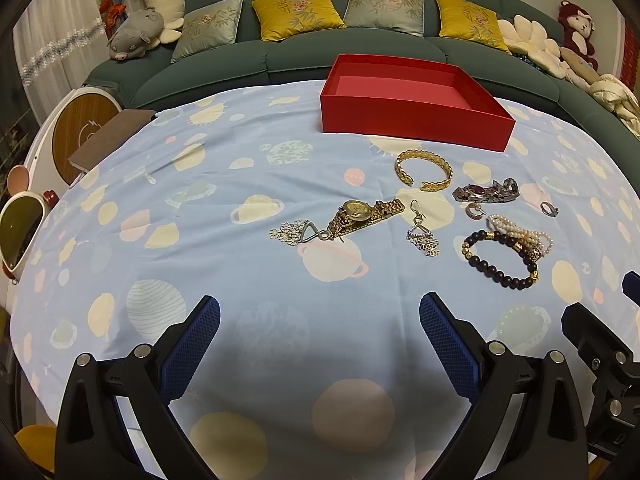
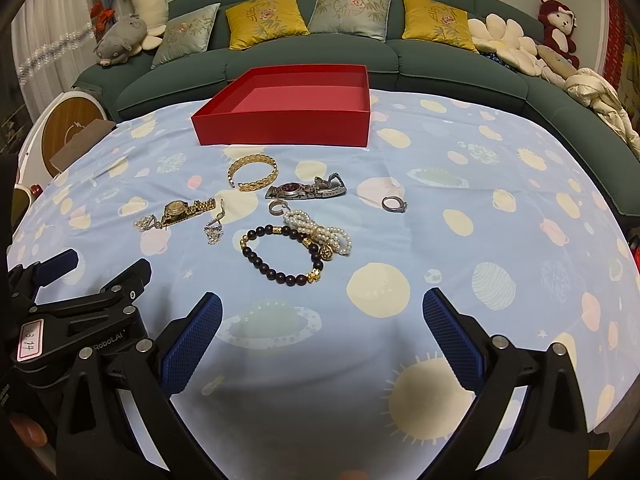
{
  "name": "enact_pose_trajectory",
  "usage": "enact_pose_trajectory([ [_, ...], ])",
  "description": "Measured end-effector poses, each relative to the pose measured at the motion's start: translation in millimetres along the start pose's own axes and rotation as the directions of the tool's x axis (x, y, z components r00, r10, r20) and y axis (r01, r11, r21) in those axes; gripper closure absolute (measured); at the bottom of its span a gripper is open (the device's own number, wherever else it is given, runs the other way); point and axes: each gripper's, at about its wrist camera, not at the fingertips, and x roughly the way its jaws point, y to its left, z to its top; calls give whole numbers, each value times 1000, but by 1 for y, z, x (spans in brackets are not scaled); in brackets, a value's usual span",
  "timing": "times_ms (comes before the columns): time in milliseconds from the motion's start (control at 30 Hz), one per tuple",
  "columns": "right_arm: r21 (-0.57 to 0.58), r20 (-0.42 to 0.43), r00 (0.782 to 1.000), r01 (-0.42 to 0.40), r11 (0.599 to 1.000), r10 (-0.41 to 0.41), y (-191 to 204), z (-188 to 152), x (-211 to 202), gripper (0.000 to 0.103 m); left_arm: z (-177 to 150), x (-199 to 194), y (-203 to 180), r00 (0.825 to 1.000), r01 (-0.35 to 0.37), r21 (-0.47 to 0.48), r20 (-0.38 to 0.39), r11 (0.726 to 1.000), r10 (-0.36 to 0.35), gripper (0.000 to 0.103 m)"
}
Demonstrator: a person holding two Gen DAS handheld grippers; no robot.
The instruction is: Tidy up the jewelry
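Both tools hang spread and empty; the dark bead bracelet (image 2: 282,256) lies just ahead of the right tool (image 2: 322,336), nearer than the left tool (image 1: 320,336), red box (image 2: 280,130) beyond.

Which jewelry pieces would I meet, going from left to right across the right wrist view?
Gold watch → dangling earring → gold cuff bangle → dark bead bracelet → silver watch with red dial → ring. The small hoop earring and the pearl bracelet overlap these in order, so I omit them.
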Motion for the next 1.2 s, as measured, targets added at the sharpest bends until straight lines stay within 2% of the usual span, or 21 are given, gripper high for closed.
enact_pose_trajectory([
  [667,12,1,1000,1,1000,-1,-2,2,1,5,2,-1,7,1000,15,-29,2,999,-15,6],
  [900,38,15,1000,10,999,-11,-15,4,0,5,7,4,30,1000,24,-74,-4,997,-24,6],
  [967,52,15,1000,12,999,-12,-22,4,0,5,8,6,39,1000,4,-88,-3,996,-5,6],
  [1200,83,13,1000,18,996,-19,-39,2,1,5,12,15,62,1000,22,-111,-4,994,-23,6],
])
